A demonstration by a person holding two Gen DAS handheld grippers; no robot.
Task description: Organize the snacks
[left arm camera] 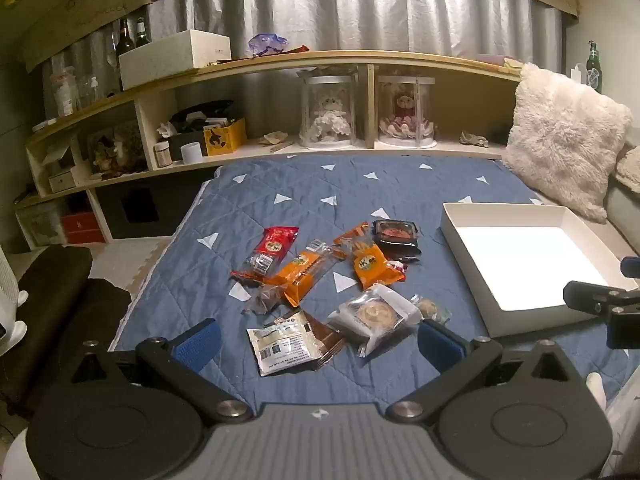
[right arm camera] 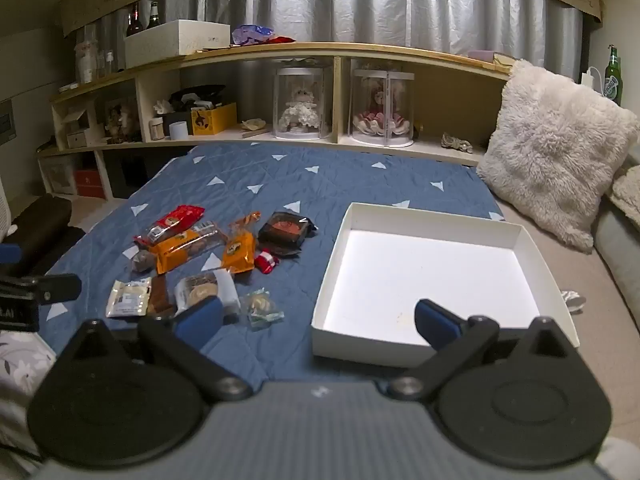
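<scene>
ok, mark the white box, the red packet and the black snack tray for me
white box [right arm camera: 416, 218], right wrist view, far inner wall
red packet [left arm camera: 276, 246], left wrist view, middle of wrapper
black tray [right arm camera: 285, 230], right wrist view, centre of its lid

Grey curtains [right arm camera: 360, 4] hung above a long wooden shelf [right arm camera: 280, 50]. A blue quilt [right arm camera: 240, 176] and a fluffy pillow [right arm camera: 556, 148] lay below.

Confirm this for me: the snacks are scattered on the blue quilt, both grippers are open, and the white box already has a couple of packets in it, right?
Not quite. The white box holds no packets; the right wrist view shows its bare floor. The snacks do lie scattered on the blue quilt, and the left gripper and right gripper are open.
</scene>
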